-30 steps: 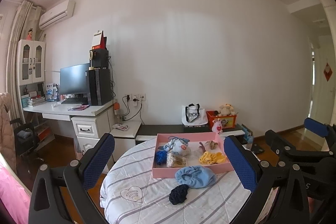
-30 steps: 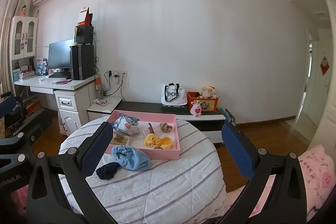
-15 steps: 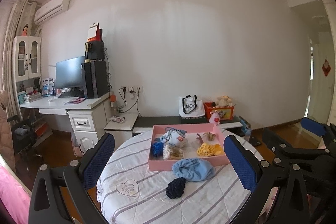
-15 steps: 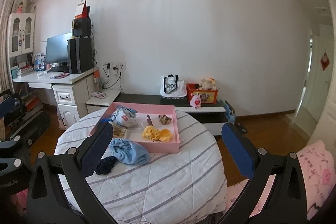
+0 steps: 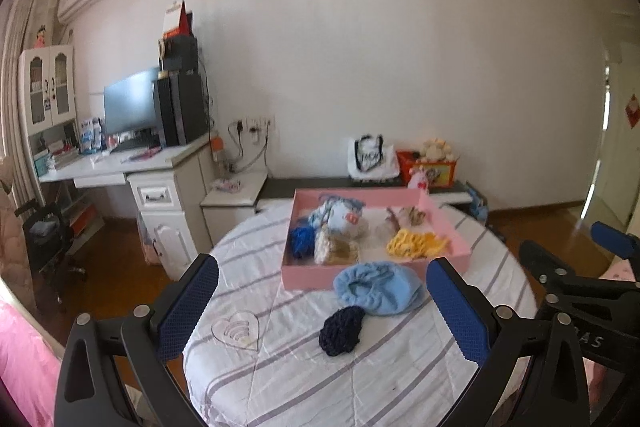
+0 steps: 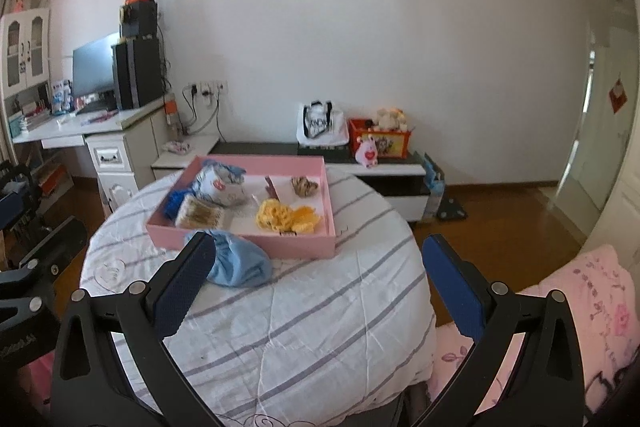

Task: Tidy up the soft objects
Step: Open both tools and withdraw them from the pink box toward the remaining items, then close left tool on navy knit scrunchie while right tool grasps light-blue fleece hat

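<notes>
Left gripper (image 5: 322, 303) spread wide, nothing between its blue pads, held above the near left part of the round table (image 5: 400, 367) with its striped white cloth. Just ahead, between the pads in the left wrist view: a dark navy knitted piece (image 5: 341, 325) lying on the cloth, touching the near edge of a light blue soft cap (image 5: 378, 287). Cap resting against the front wall of the pink tray (image 5: 360, 273). Inside the tray, from left: a royal blue knitted bit (image 5: 302, 241), a beige bundle (image 5: 334, 250), a pale blue plush toy (image 5: 340, 217) behind them, a yellow crocheted piece (image 5: 416, 243) at front right, a small brown item (image 5: 412, 214) at back right, too blurred to name. Right gripper (image 6: 320, 285) likewise spread and empty, over the near right part of the table, well short of the tray. Far right: pink floral bedding (image 6: 580, 307).
</notes>
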The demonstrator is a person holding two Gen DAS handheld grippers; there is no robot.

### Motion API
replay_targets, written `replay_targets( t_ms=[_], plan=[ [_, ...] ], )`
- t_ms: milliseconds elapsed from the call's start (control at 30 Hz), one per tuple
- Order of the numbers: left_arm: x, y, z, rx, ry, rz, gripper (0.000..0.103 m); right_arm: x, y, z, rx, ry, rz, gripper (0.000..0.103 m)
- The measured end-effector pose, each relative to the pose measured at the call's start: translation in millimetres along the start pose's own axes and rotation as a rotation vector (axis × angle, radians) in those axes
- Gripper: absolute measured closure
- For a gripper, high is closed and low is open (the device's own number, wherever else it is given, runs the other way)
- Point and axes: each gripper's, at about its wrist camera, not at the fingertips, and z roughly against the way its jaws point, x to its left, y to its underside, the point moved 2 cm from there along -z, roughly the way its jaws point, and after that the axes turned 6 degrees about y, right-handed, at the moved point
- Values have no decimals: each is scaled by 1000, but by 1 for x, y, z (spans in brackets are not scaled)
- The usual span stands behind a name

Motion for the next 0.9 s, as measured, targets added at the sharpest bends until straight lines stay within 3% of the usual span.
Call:
replay_targets(
  t_ms=[500, 900],
  plan=[
    [13, 11, -118, 332, 0, 42, 0, 8, 36, -91, 244, 16, 45, 0],
    [18, 43, -205, 505, 35, 64, 0, 7, 58, -141, 382, 24, 56, 0]
  ],
)
